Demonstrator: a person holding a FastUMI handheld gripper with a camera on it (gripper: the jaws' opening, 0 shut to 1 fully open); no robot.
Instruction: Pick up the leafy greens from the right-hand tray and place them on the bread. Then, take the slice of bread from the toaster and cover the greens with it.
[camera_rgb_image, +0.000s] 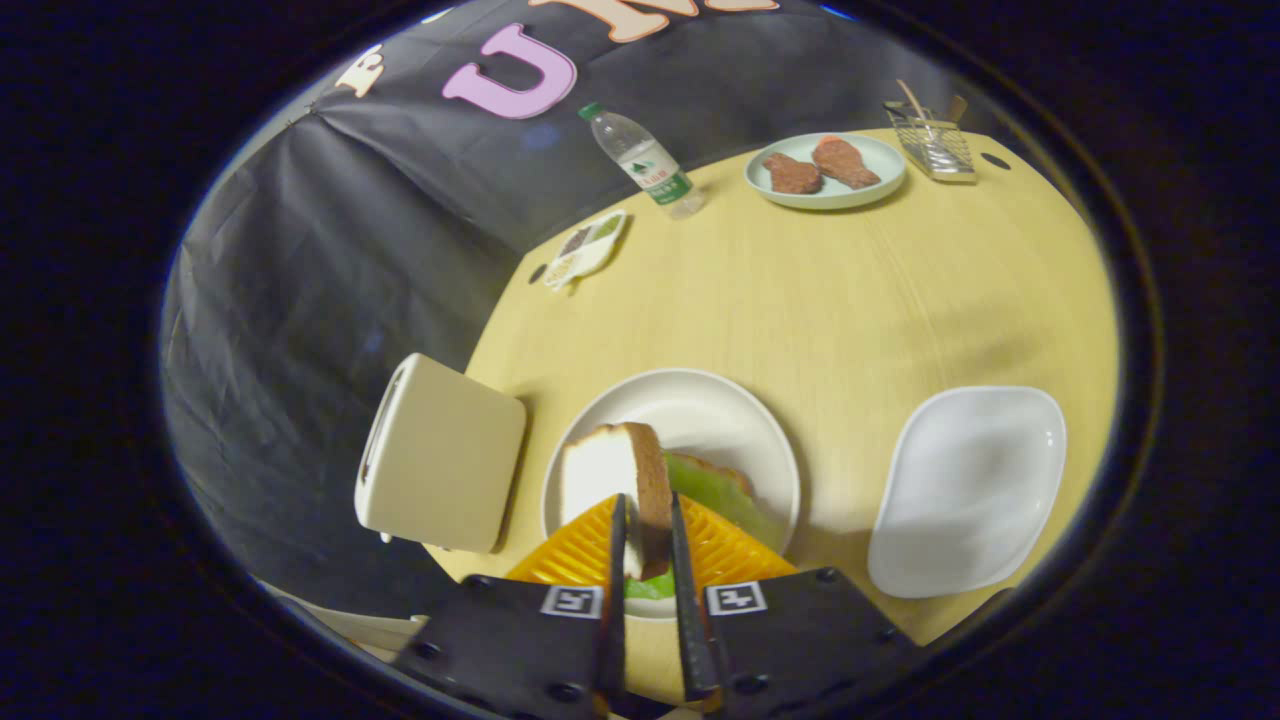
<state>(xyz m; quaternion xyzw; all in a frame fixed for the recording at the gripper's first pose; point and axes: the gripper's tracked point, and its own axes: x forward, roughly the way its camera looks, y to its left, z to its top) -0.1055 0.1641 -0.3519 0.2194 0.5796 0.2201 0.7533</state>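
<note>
Jaws narrow, clamped on the bread slice (628, 480) — both fingers (616, 560) press its faces, slice held on edge, crust toward the right finger. Gripper (648, 545) sits over the near rim of the round white plate (700, 400).

Under the slice: leafy greens (725, 495) on the plate, spread right of the jaws, with a sliver of green also showing between the fingers below the slice. A brown crust edge of the lower bread (715, 464) peeks out along the far side of the greens. Held slice is upright above them, not laid flat; can't tell if its lower edge touches the greens.

Toaster (440, 455), cream, just left of the plate at the counter's left edge, tilted in this view; slot faces left, contents not readable.

Right-hand tray (965, 490), white, rounded-square, well right of the plate near the counter's near-right edge, bare surface.

Counter (800, 300) is pale yellow wood grain.

Far side:
- plastic water bottle (645, 160), green cap, lying tilted near the far-left edge
- small packet (585, 250) near the far-left edge, closer in than the bottle
- pale green plate (825, 175) with two brown food pieces (820, 165), far centre
- wire mesh holder (933, 145) with sticks in it, just right of that plate at the far-right corner
</note>
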